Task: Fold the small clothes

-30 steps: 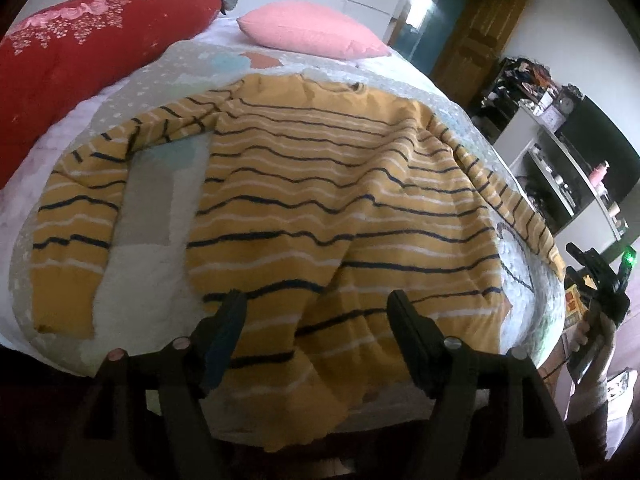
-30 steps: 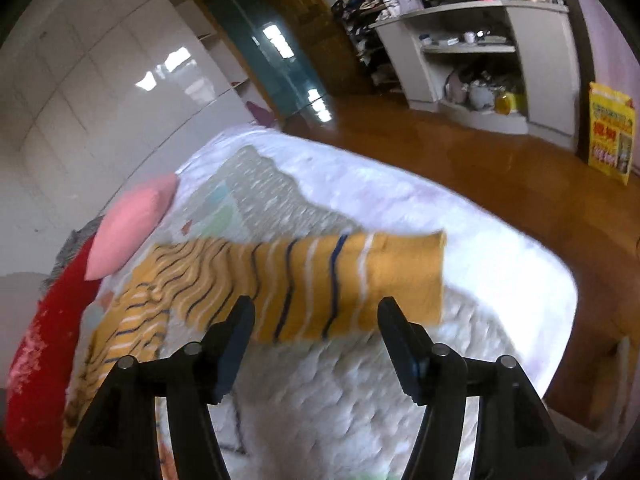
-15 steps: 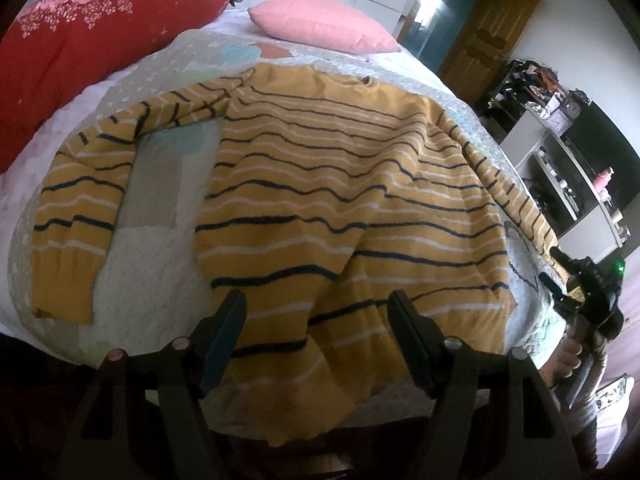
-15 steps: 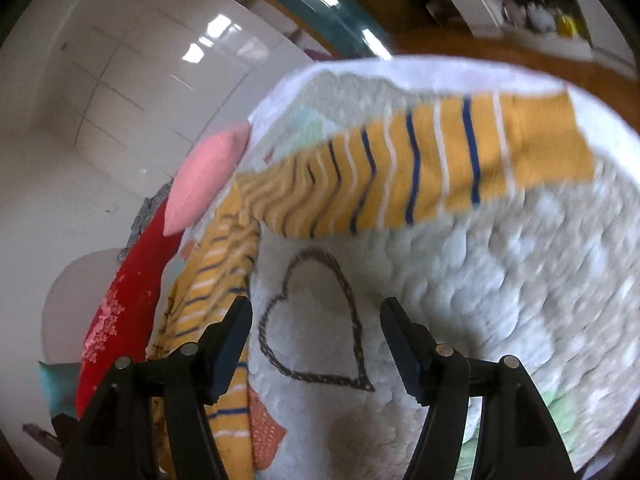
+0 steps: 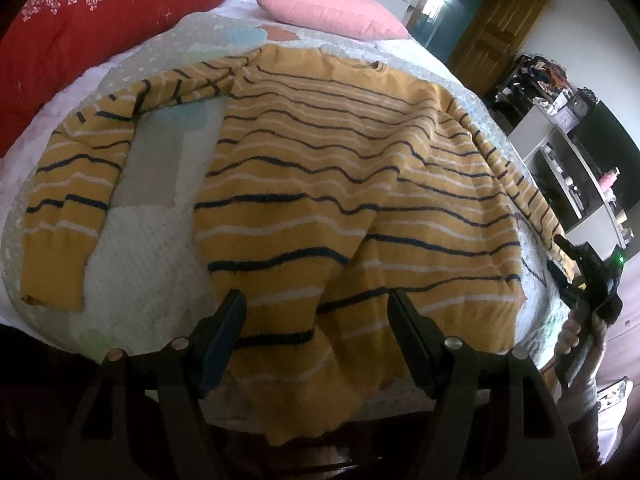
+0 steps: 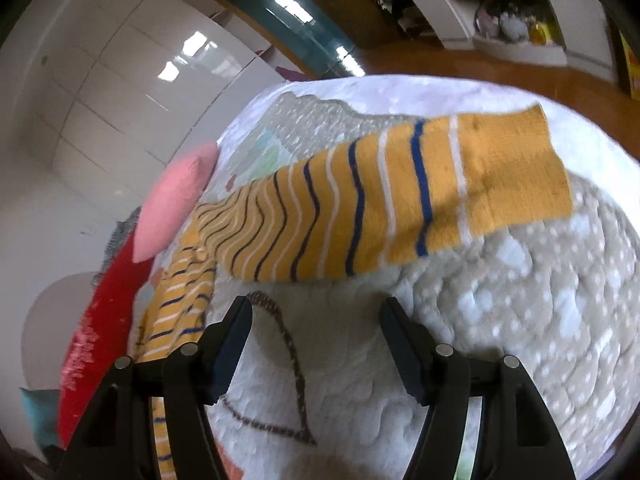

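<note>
Striped sweater spread flat on the bed

The mustard striped sweater [image 5: 320,184] lies on the quilt [image 6: 520,320]; the left claw [image 5: 316,316] hangs empty, jaws apart, over its hem, and the right claw [image 6: 316,320] gapes empty before one sleeve [image 6: 400,208].

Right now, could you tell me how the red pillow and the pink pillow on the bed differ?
The red pillow is much larger than the pink pillow. The red pillow carries a pale flower print along its top, while the pink pillow is plain. The red pillow lies along the bed's left side in the left wrist view; the pink pillow sits at the far end, beyond the sweater. Both rest on the bed, clear of the sweater.
</note>
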The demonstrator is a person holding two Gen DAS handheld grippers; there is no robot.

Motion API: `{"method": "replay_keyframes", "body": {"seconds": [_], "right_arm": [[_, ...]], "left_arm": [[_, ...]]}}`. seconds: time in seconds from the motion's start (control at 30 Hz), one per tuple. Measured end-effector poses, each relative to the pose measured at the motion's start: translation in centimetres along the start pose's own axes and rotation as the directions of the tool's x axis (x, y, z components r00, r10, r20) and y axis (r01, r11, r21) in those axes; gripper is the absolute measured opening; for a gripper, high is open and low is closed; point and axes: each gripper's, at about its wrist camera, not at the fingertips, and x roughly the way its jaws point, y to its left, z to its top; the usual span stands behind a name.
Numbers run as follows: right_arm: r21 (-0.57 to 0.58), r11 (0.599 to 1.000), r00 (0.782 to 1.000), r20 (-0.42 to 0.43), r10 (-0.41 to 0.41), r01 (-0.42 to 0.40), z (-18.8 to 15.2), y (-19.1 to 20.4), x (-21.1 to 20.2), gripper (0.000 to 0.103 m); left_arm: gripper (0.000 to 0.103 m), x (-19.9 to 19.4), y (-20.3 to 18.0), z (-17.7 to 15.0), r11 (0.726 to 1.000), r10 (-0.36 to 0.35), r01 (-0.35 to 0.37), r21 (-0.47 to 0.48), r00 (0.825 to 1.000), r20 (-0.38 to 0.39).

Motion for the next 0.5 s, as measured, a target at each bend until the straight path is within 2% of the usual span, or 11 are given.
{"method": "replay_keyframes", "body": {"seconds": [0.2, 0.33, 0.37, 0.4, 0.43, 0.47, 0.5], "right_arm": [[-0.017, 0.998, 0.997, 0.048, -0.058, 0.059, 1.7, 0.7, 1.8, 0.071], [0.035, 0.997, 0.994, 0.081, -0.070, 0.068, 3.3, 0.0, 2.8, 0.070], [0.054, 0.996, 0.994, 0.083, -0.071, 0.067, 3.7, -0.2, 2.9, 0.066], [0.072, 0.995, 0.993, 0.085, -0.077, 0.071, 3.9, -0.4, 3.0, 0.052], [0.102, 0.992, 0.993, 0.087, -0.076, 0.067, 4.3, -0.9, 3.0, 0.042], [0.120, 0.991, 0.995, 0.083, -0.064, 0.054, 4.5, -1.3, 3.0, 0.023], [0.157, 0.987, 0.997, 0.071, -0.038, 0.027, 5.1, -2.3, 3.2, 0.011]], "left_arm": [[0.072, 0.2, -0.1, -0.1, 1.000, 0.010, -0.010, 0.001, 1.000, -0.009], [0.073, 0.7, -0.2, -0.1, 1.000, 0.022, -0.021, 0.007, 0.999, -0.023], [0.073, 0.8, -0.3, 0.0, 1.000, 0.024, -0.023, 0.007, 0.999, -0.029], [0.073, 1.0, -0.4, 0.1, 1.000, 0.026, -0.026, 0.008, 0.999, -0.035], [0.073, 1.1, -0.6, 0.2, 1.000, 0.028, -0.028, 0.011, 0.999, -0.038], [0.073, 1.2, -0.9, 0.3, 0.999, 0.029, -0.029, 0.016, 0.999, -0.041], [0.073, 1.2, -1.2, 0.4, 0.999, 0.027, -0.026, 0.023, 0.999, -0.041]]}}
